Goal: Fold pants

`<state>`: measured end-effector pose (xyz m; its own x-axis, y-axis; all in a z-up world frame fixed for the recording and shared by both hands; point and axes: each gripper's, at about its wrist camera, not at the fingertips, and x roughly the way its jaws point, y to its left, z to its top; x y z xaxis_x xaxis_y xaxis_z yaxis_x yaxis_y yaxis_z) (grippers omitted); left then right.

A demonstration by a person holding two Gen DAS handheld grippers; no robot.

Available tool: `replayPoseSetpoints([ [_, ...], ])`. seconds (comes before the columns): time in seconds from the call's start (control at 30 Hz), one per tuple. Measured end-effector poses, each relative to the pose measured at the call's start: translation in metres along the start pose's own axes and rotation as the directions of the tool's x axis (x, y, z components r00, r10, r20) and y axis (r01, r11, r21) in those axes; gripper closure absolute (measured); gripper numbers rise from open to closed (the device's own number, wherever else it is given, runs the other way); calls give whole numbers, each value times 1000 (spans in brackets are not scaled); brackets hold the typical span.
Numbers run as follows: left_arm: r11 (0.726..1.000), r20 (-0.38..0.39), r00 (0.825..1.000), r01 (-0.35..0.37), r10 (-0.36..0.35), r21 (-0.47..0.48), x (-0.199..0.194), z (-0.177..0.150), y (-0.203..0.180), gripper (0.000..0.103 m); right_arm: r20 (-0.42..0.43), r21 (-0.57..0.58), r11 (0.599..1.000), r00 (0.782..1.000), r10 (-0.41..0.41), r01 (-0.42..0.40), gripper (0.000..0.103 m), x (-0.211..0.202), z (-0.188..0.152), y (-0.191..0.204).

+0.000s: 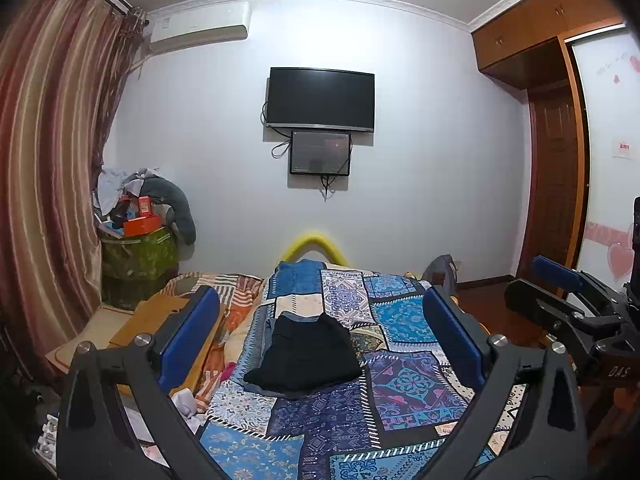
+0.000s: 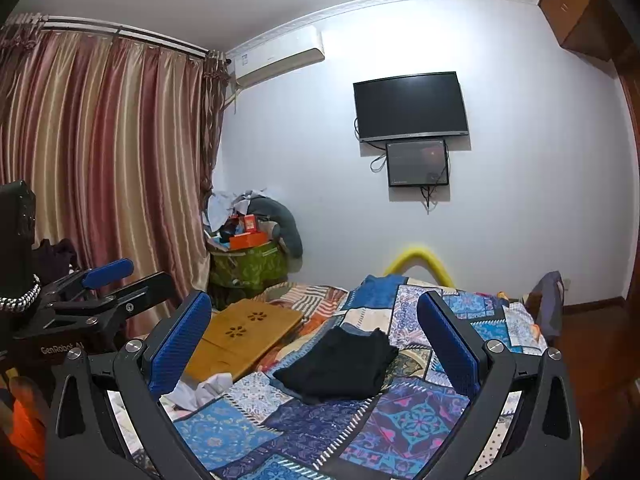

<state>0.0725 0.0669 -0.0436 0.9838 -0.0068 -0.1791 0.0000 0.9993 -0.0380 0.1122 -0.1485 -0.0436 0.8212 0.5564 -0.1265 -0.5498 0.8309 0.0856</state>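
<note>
A pale bedroom wall (image 1: pixel 420 160) fills the background, with striped pink-and-gold curtains (image 2: pixel 100 152) hanging far to the left of both hand-held grippers and an orange-brown wardrobe (image 1: pixel 532 28) off to the right. An air conditioner (image 2: pixel 280 54) sits high near the ceiling corner; its small label is too blurred to read. A dark television (image 1: pixel 320 98) hangs on the wall straight ahead, with a smaller dark screen (image 1: pixel 320 153) just beneath it and cables trailing down.

Below the hand-held grippers lies the bed (image 1: pixel 404 312), covered in a blue, purple and white patchwork spread. A wooden lap tray (image 2: pixel 244 336) with flower-shaped cutouts rests on the bed ahead and left of the right hand-held gripper. Beyond it, a green bin (image 2: pixel 250 268) piled with clothes and orange boxes stands in the corner.

The pants (image 1: pixel 306 356), black and already folded into a compact stack, lie on the spread directly ahead of the left hand-held gripper (image 1: pixel 320 340), framed between its blue pads, untouched by them. From the right wrist view the pants (image 2: pixel 340 364) likewise lie between the fingers of the right hand-held gripper (image 2: pixel 314 344). Both hand-held grippers are spread wide and hold nothing.

Each hand-held gripper shows at the edge of the other's view: "GenRobot" is printed on the left one's body, and letters reading "DAS" appear on the right one's.
</note>
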Motion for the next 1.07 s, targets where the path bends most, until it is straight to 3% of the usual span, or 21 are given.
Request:
replayPoseSetpoints([
  [1.07,997,-37,998,56,-54,47,8,-7,-6,0,-11,30,999,1000,-10,10,1,3,-2,-3],
])
